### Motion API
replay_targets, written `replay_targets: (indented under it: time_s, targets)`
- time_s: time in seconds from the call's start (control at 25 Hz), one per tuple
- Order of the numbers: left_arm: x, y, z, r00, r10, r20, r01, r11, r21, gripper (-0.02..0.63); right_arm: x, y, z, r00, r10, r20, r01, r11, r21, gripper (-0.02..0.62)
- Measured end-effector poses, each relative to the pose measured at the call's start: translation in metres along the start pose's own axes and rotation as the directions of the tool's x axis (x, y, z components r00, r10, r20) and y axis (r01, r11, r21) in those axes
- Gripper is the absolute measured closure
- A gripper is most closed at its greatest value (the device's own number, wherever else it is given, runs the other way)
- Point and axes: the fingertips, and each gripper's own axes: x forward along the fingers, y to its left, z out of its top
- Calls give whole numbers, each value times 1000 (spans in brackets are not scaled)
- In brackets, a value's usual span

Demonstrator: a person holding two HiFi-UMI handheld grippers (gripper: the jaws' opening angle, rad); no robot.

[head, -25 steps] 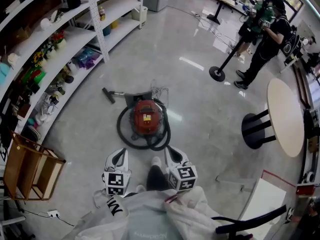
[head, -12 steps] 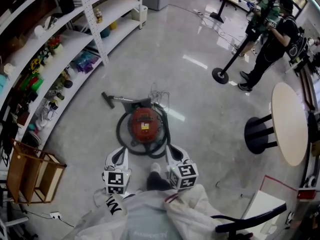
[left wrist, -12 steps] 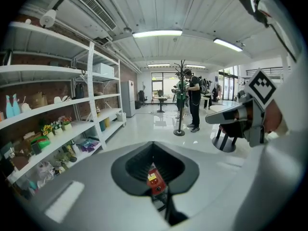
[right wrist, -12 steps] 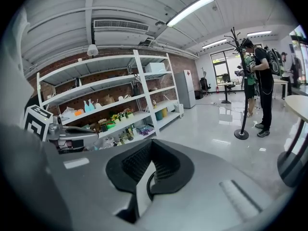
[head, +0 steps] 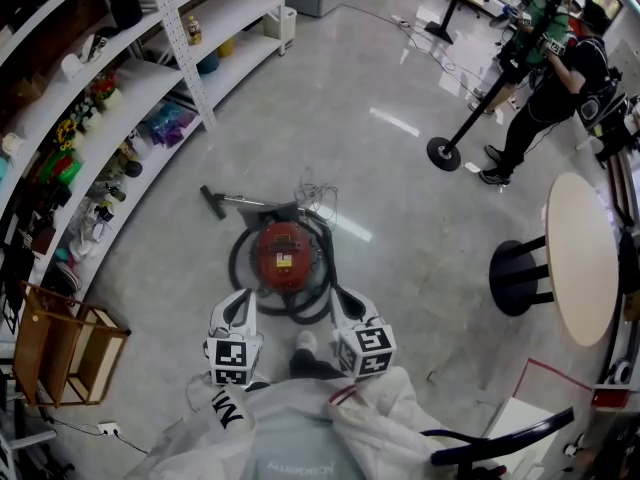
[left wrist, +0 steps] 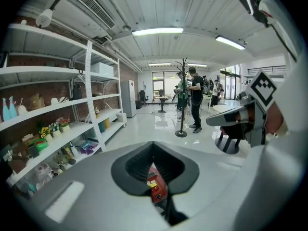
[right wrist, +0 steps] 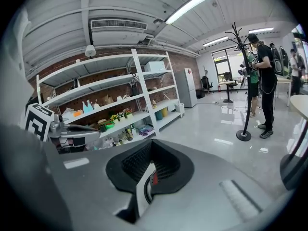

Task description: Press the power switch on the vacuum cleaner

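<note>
A red round vacuum cleaner (head: 281, 255) lies on the pale floor, with its black hose (head: 322, 278) coiled around it. The floor nozzle (head: 212, 202) lies off to its left. Both grippers hang side by side just short of it, above my feet. My left gripper (head: 240, 302) points at the hose's near left side, and my right gripper (head: 341, 298) points at its near right side. Neither touches the vacuum. Both look shut and empty. In the left gripper view the red body (left wrist: 156, 187) shows through the gap in the jaws. The right gripper view shows only a red sliver (right wrist: 154, 178).
White shelves (head: 120, 98) full of small goods curve along the left, with a wooden crate (head: 60, 343) at their near end. A loose cable (head: 316, 194) lies behind the vacuum. A round table (head: 585, 258), a stand base (head: 445, 153) and a person (head: 550, 78) are at the right.
The head view has shifted a little, so the vacuum looks slightly smaller and lower in it. Both grippers keep the same pose. The person at the back has moved a little to the right.
</note>
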Motion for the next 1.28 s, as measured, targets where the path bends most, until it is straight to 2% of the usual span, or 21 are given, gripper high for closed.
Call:
replay_targets:
  time_s: [0.36,0.56,0.96,1.28]
  targets:
    - [10,0,8,999,32,-9,-32,999,1,606,16,-6,5,999,49,-13,-49,999,-17,595]
    - [11,-1,3,999,25,-29,-25,1000,-6,606,22,-3,2,998,56,-29,-57,998,-4,595]
    - [34,17,2,1000,-5,-26,4,999,-45,606,50,0,2,998,33,-60,-33,999,4,595]
    - [58,31,-21,999,-22,-47,19,997,-72,606,79,-1,-11,997,10,-73,-8,999,33,595]
